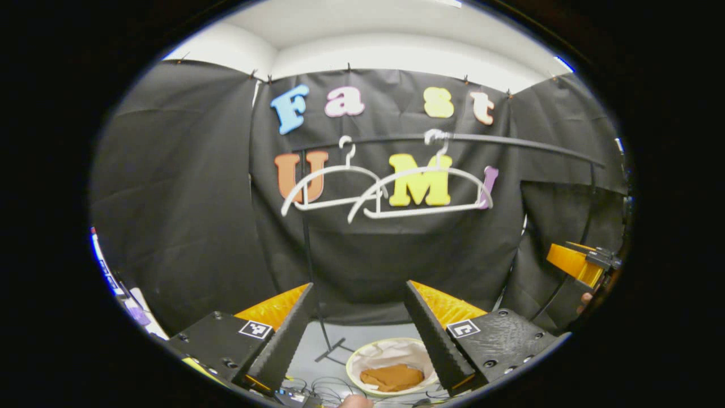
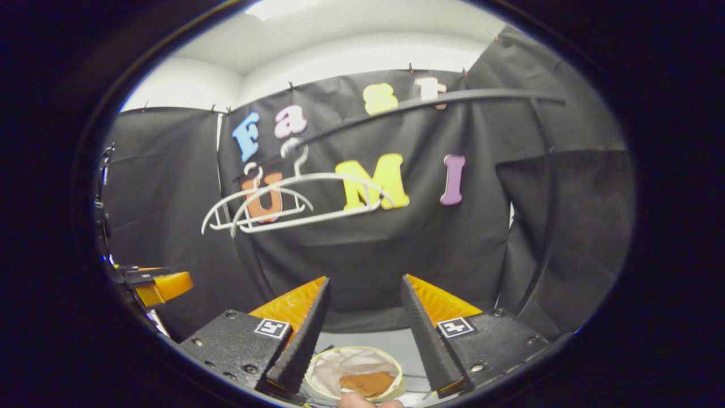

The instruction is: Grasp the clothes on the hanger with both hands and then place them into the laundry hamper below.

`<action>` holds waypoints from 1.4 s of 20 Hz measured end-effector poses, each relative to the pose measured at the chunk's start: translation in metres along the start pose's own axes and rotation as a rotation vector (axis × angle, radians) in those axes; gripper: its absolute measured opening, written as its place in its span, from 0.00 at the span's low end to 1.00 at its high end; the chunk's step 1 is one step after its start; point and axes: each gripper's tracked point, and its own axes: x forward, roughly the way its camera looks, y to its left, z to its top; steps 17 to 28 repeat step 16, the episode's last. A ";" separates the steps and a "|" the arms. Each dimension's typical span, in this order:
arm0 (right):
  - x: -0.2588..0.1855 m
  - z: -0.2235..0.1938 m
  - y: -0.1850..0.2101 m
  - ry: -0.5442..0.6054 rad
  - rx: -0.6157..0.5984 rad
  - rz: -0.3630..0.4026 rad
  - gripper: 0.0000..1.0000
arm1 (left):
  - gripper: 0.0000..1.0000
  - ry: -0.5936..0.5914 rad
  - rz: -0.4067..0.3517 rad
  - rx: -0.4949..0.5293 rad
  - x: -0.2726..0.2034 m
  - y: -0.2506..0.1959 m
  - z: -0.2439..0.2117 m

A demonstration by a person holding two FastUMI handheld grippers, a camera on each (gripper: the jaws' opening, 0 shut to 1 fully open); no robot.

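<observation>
Now brown clothes (image 1: 392,377) crumpled inside hamper (image 1: 357,360)

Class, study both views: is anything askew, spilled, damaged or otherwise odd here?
Nothing looks damaged or spilled. Both white hangers hang bare on the rail; a brown garment lies in the hamper below. Both grippers are open.

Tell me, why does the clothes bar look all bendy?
In the left gripper view the fisheye lens bows the rail near the picture's edge; in the right gripper view it arcs too. Both views are sharp, and the bright ceiling washes out up top.
</observation>
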 end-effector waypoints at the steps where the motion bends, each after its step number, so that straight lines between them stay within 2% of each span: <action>1: -0.016 0.014 0.001 -0.042 -0.008 -0.014 0.84 | 0.92 -0.032 -0.011 -0.008 -0.014 0.001 0.012; 2: -0.032 0.029 0.001 -0.081 -0.009 -0.027 0.86 | 1.00 -0.060 -0.023 -0.017 -0.025 0.000 0.024; 8: -0.113 0.102 -0.033 -0.273 -0.051 -0.158 0.88 | 1.00 -0.223 -0.044 -0.043 -0.087 0.031 0.083; 12: -0.153 0.129 -0.041 -0.360 -0.073 -0.214 0.88 | 1.00 -0.309 -0.024 -0.018 -0.112 0.055 0.108; 16: -0.170 0.143 -0.039 -0.403 -0.101 -0.237 0.89 | 1.00 -0.354 -0.024 -0.007 -0.124 0.059 0.115; 28: -0.170 0.143 -0.039 -0.403 -0.101 -0.237 0.89 | 1.00 -0.354 -0.024 -0.007 -0.124 0.059 0.115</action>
